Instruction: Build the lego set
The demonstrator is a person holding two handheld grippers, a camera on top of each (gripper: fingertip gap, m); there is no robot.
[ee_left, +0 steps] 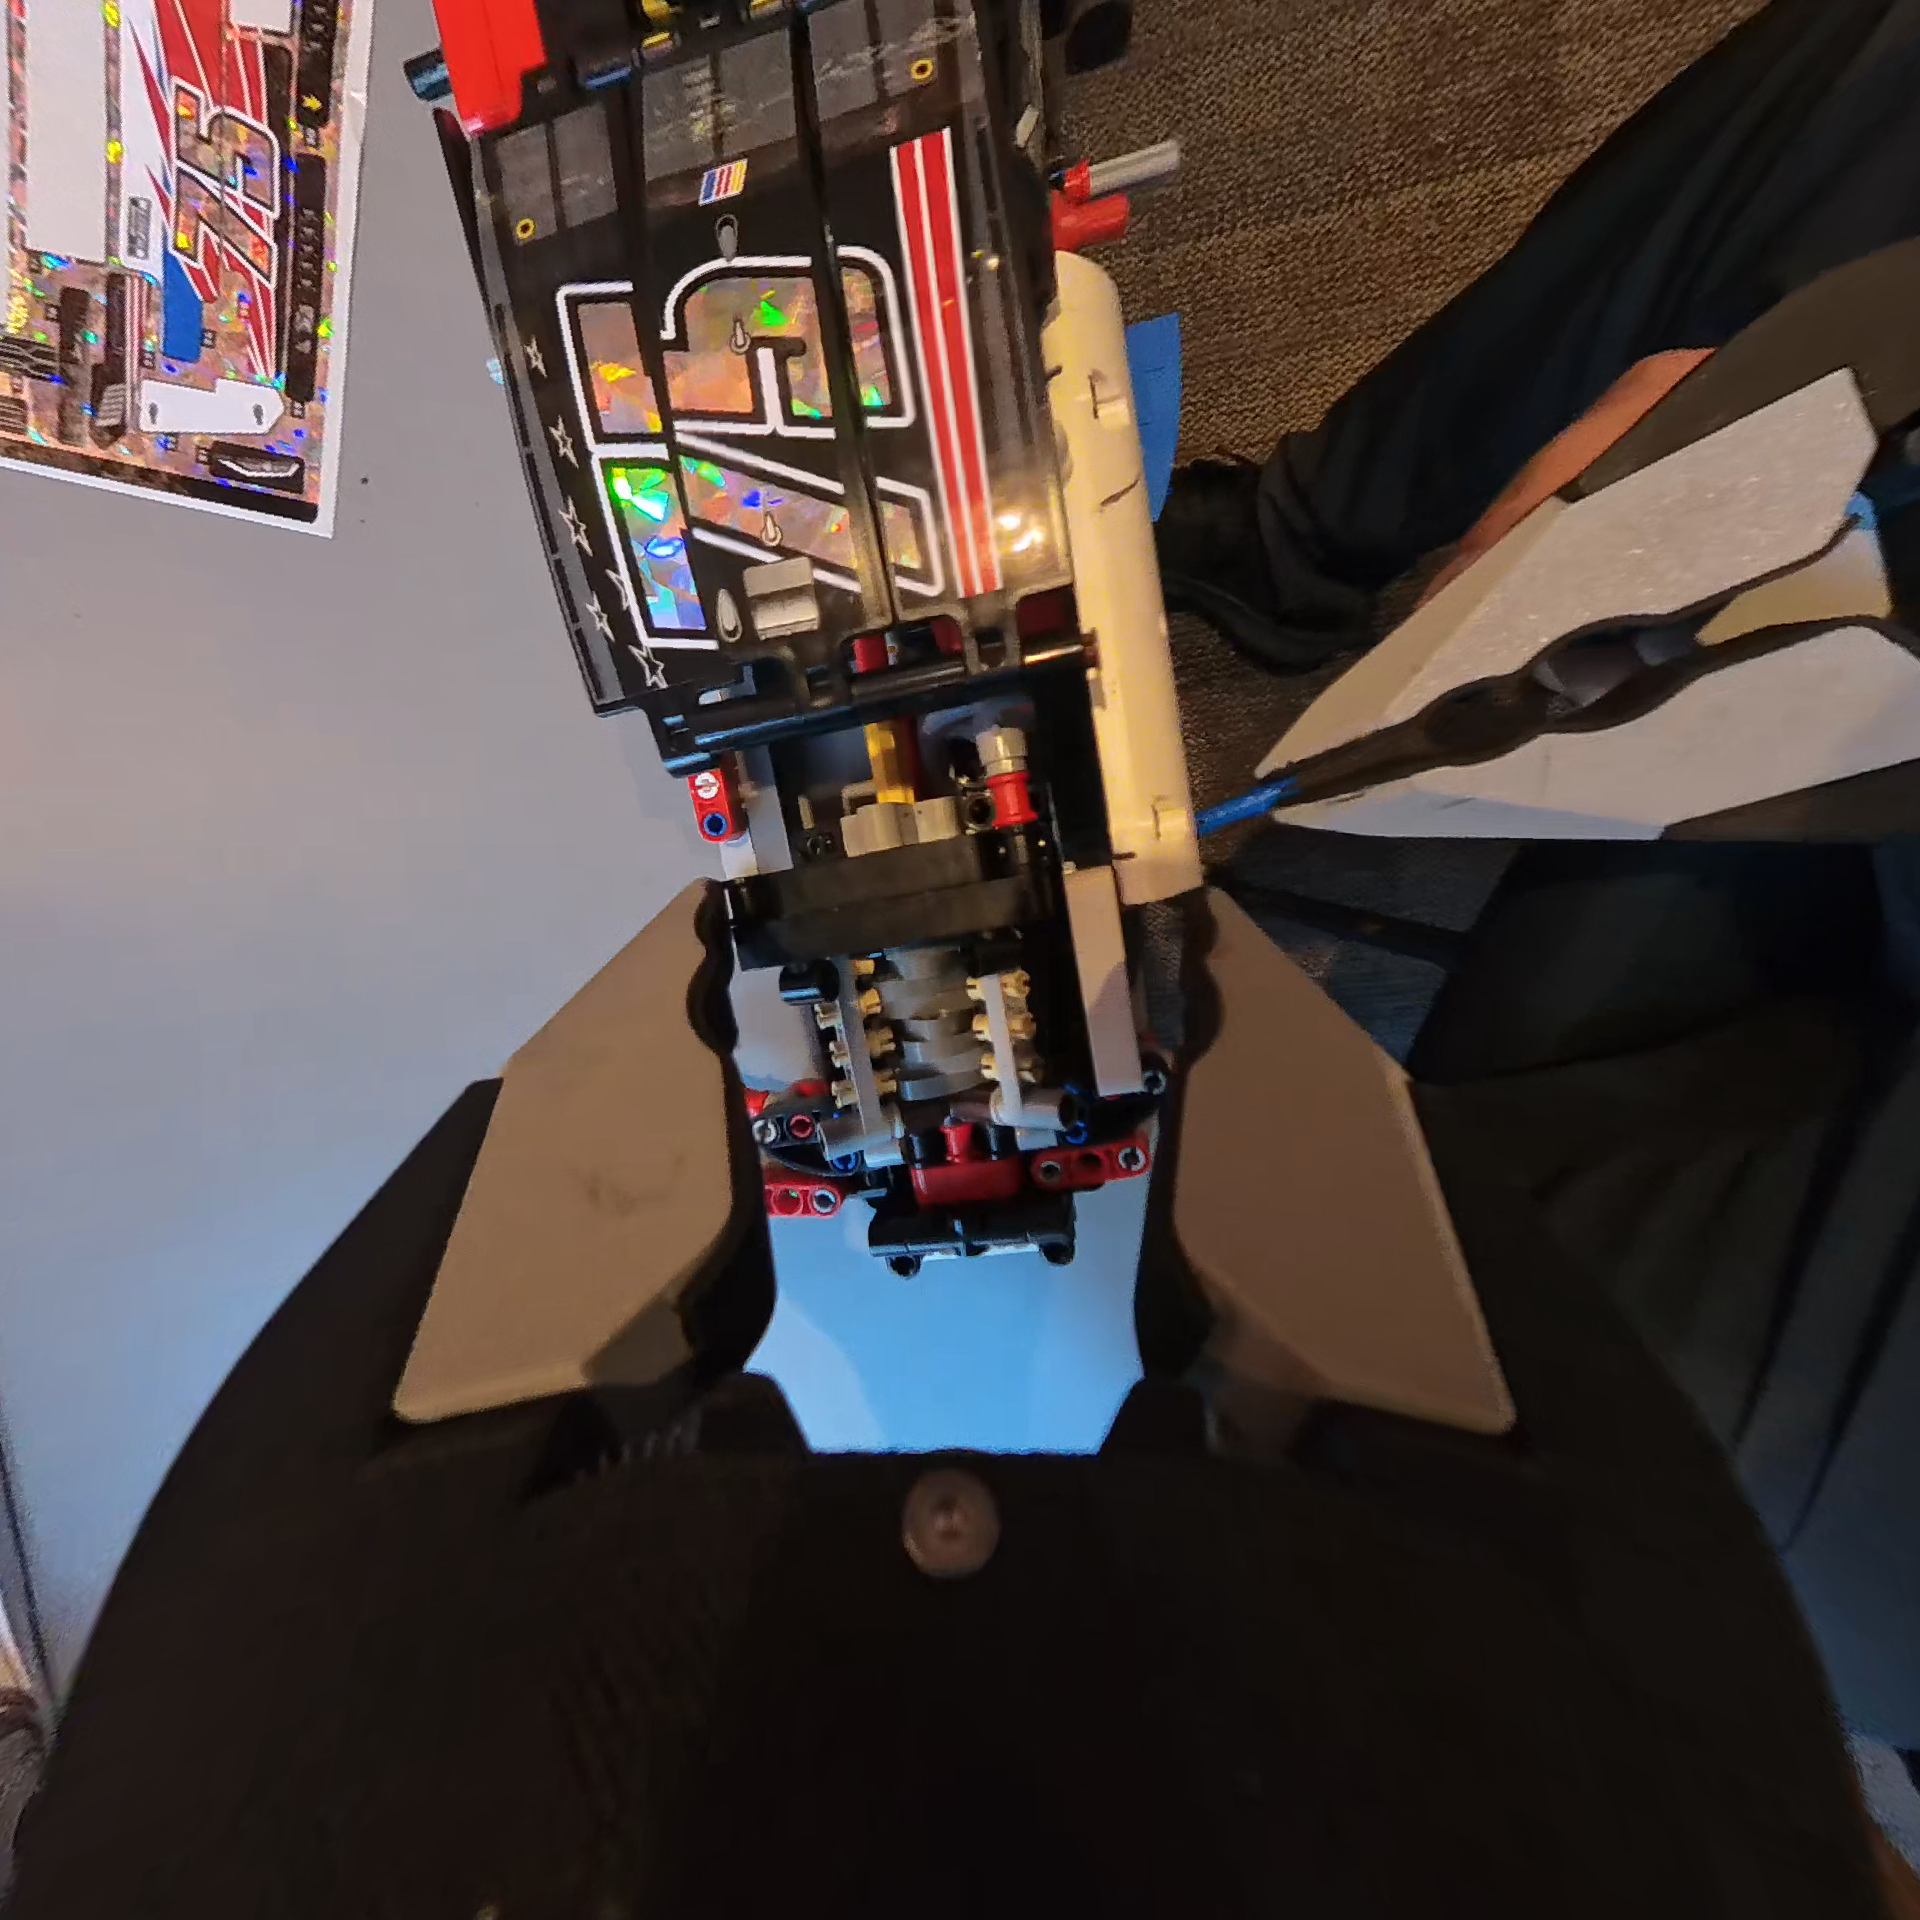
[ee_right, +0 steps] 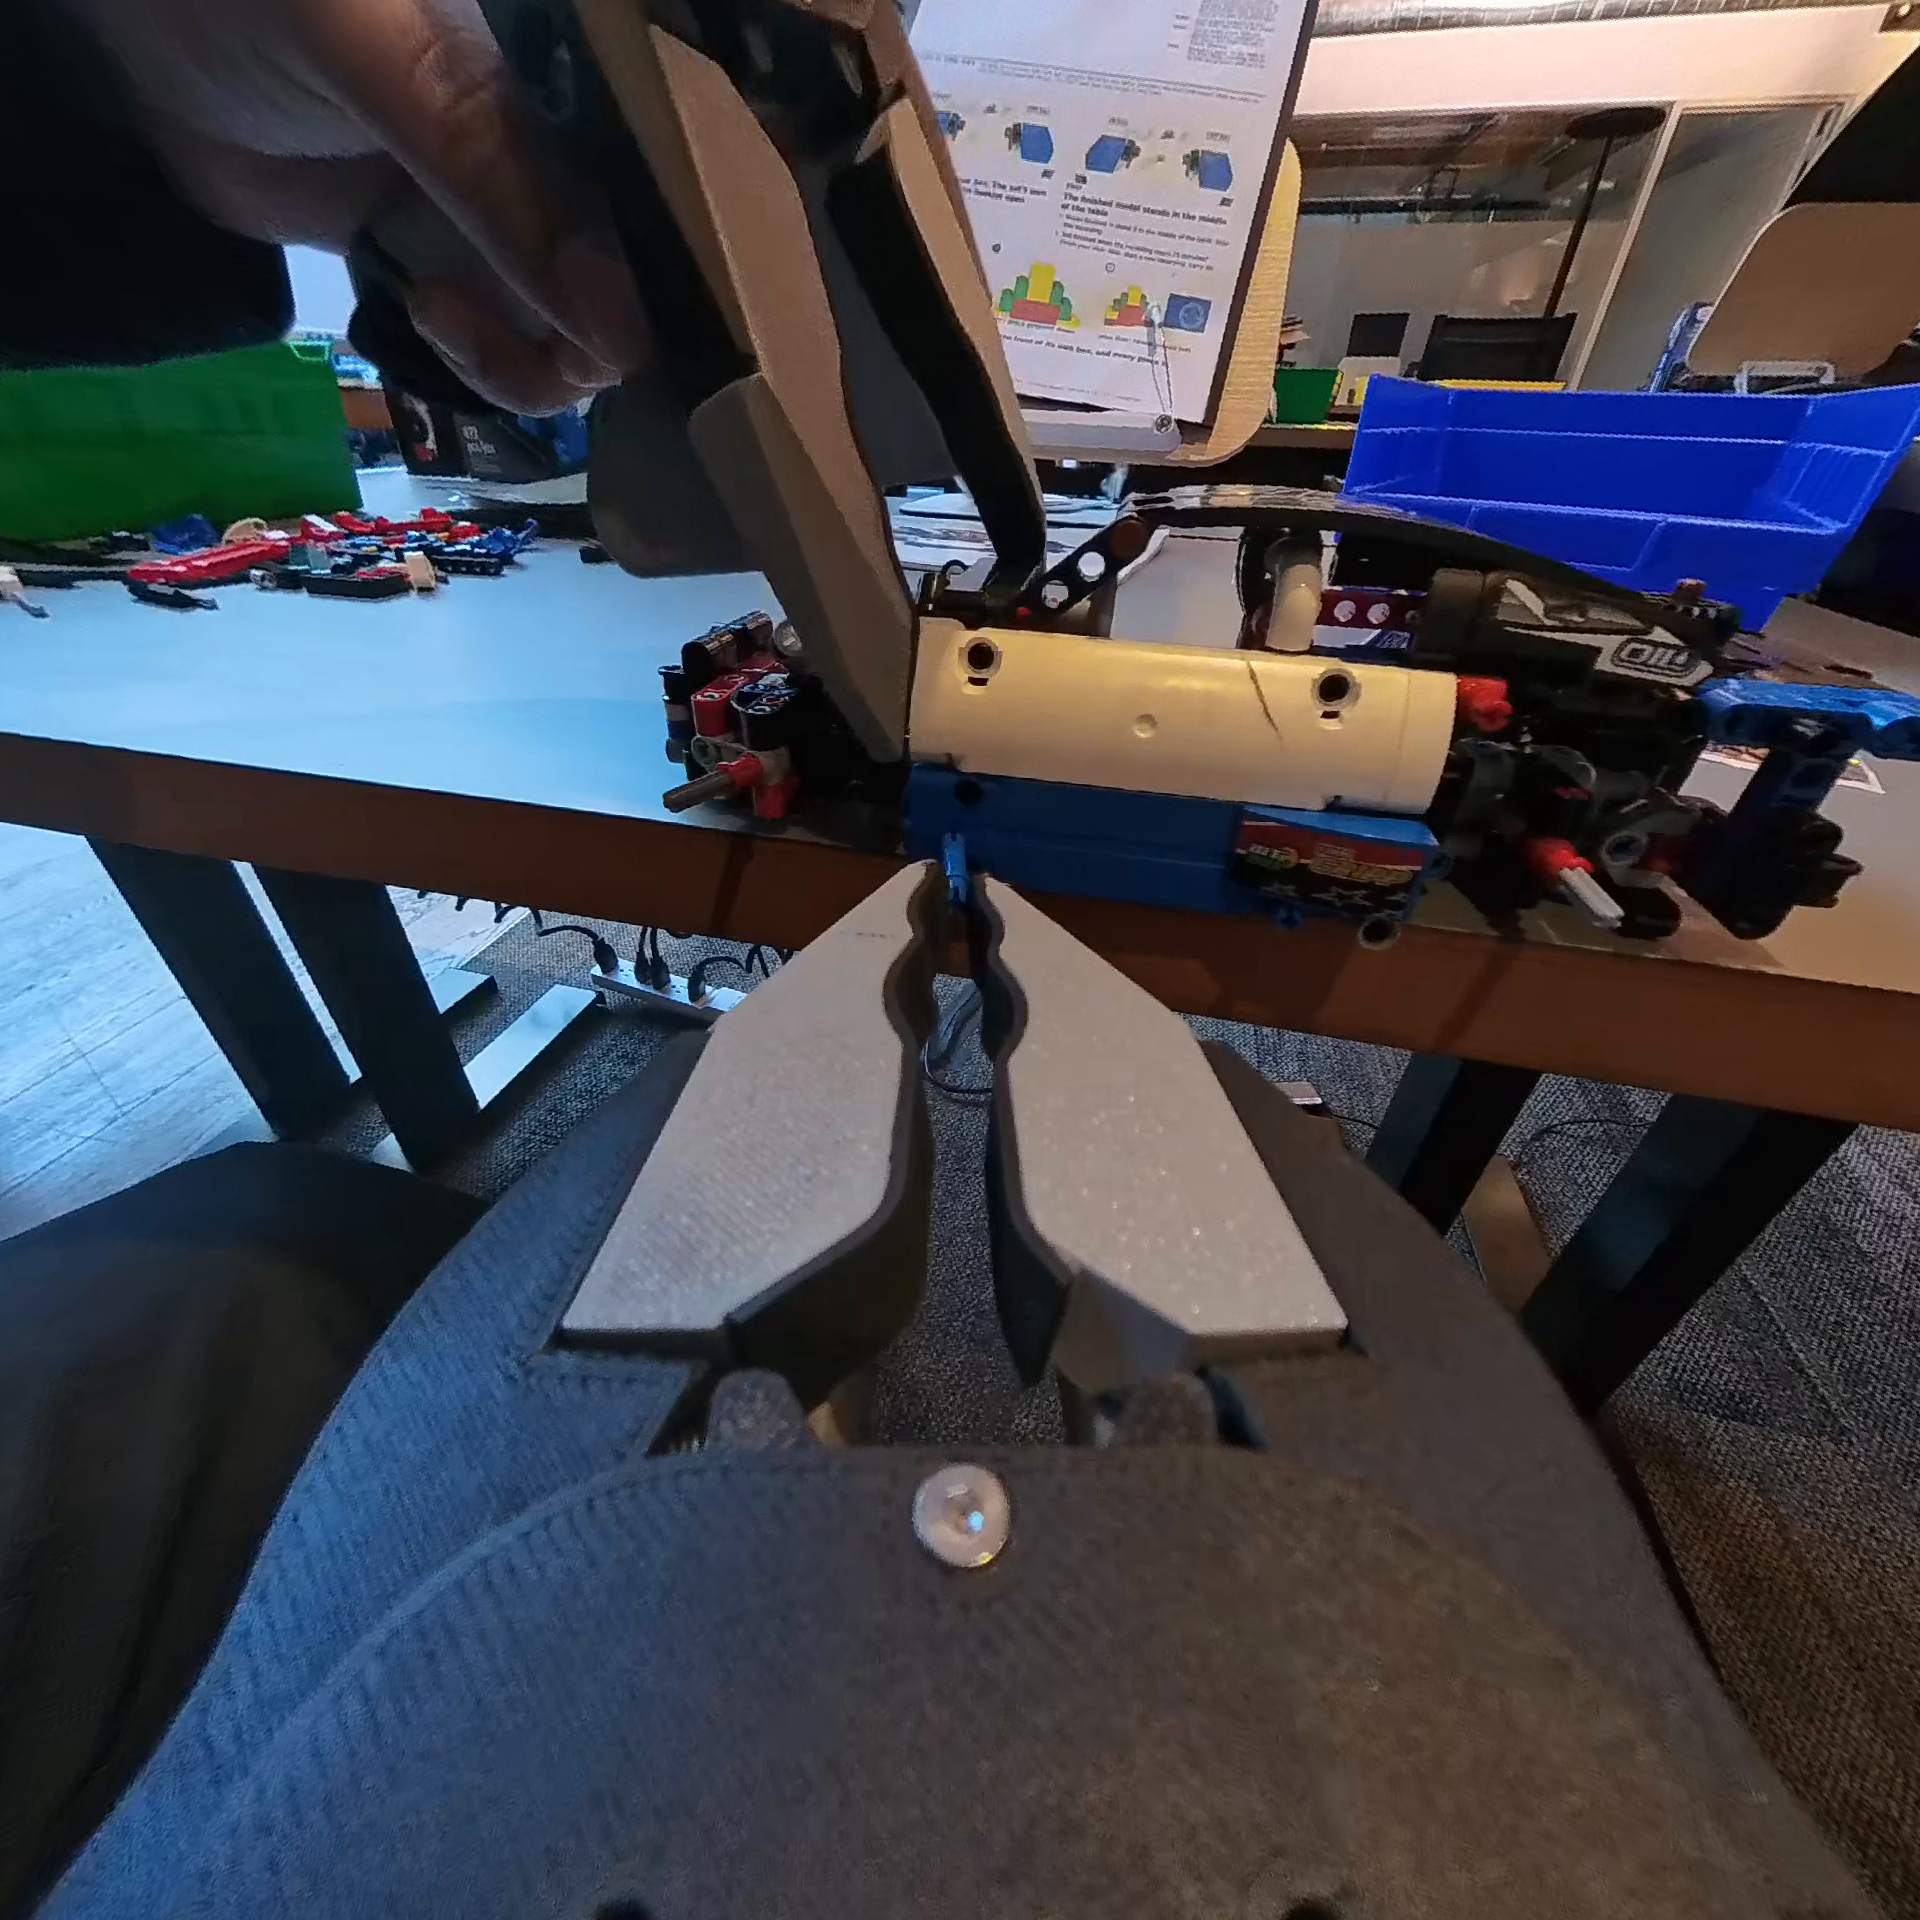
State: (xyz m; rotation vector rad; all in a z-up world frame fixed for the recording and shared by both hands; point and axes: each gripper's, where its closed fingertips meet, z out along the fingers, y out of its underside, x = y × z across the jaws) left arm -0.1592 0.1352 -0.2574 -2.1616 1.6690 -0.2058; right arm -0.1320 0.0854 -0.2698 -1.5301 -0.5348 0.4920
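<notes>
While the lego car [ee_left: 831,499] is being clamped at its engine end by the left tongs [ee_left: 951,997] on the desk [ee_left: 260,831], only the right wrist view is showing a blue pin [ee_right: 954,871] being pinched in the nearly shut right tongs [ee_right: 956,894] against the car's blue side panel [ee_right: 1081,831].

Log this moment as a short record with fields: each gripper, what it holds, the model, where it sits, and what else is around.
left gripper: jaws closed around the front end of the car model, holding it steady
right gripper: shut on a small blue pin
pin position: at the model's blue side panel, below the white side panel
model location: at the near edge of the grey table
other items: sticker sheet, loose parts, blue bin, instruction sheet
</notes>
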